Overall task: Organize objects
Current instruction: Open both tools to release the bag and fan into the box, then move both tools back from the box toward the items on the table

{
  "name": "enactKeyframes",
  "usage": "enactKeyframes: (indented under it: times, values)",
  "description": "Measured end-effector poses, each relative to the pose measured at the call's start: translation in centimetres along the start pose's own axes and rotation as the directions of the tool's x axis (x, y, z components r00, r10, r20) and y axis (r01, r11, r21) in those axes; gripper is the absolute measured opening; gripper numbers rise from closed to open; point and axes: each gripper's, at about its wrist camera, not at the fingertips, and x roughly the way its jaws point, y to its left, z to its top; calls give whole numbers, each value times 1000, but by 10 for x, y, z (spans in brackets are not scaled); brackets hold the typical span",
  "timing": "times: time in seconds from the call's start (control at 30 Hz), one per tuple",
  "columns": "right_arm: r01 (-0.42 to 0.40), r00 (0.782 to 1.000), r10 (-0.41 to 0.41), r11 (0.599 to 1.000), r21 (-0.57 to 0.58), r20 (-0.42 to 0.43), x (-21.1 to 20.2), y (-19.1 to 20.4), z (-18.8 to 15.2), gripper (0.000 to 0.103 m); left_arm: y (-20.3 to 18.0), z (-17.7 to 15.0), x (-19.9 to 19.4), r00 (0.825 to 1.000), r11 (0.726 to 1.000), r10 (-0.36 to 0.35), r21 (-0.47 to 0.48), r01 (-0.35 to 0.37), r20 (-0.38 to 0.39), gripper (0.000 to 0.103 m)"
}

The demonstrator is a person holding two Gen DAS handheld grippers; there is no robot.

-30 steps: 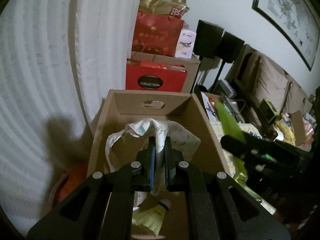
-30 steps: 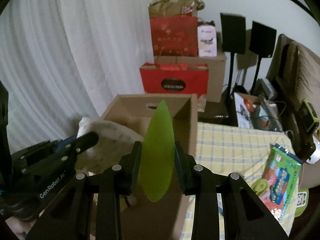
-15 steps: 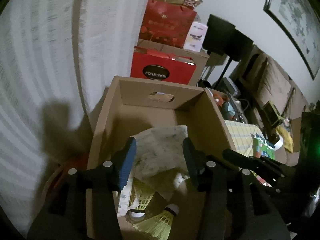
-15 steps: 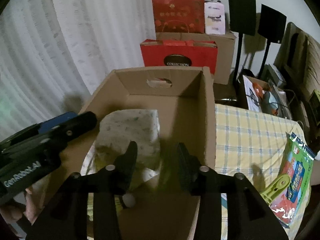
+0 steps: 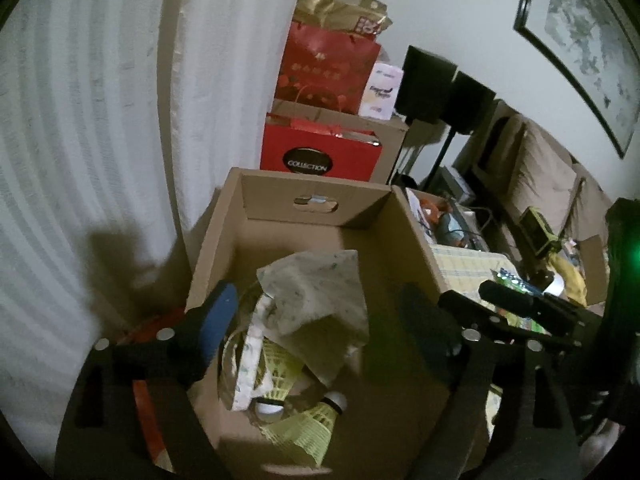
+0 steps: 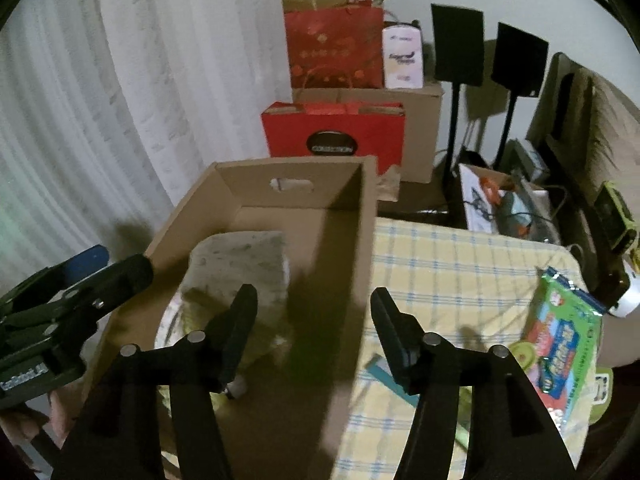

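Note:
An open cardboard box (image 5: 316,188) holds a white speckled cloth bag (image 5: 320,280) lying on yellow shuttlecocks (image 5: 308,428). My left gripper (image 5: 320,320) hangs over the box with its jaws opening wide; nothing is between the pads, and the bag lies loose below. My right gripper (image 6: 314,320) straddles the right wall of the box (image 6: 288,166), jaws opening and pressing on nothing. A faint green smear (image 6: 306,344) shows low between them, too blurred to identify. The bag (image 6: 240,260) and the left gripper (image 6: 108,264) also appear in the right wrist view.
Right of the box is a table with a yellow checked cloth (image 6: 440,260), a green snack packet (image 6: 560,340) and a green clip (image 6: 520,354). Red gift bags (image 6: 332,136) and a second carton stand behind. A white curtain (image 5: 80,140) hangs left; speaker stands are at the back right.
Both grippers have opened. The left let go of the cloth bag, which now lies in the box. The green leaf-shaped piece has left the right jaws.

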Motion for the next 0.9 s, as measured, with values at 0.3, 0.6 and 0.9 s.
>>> enactKeyframes:
  times: [0.3,0.6,0.9]
  values:
    - [45,999,-45,999,8,25,-26,-23,-16,76,-14,-13,-13,1000,1000,-20,7,20,-5,95]
    - [71,997,-72,997,29,33,-51,-48,-32,81,-36,-27,-24,1000,999,-6,42,5,10,101]
    - [122,991,-125,991,45,57,-71,-69,-43,85,-63,-37,-29,1000,994,16,113,-15,-6,102]
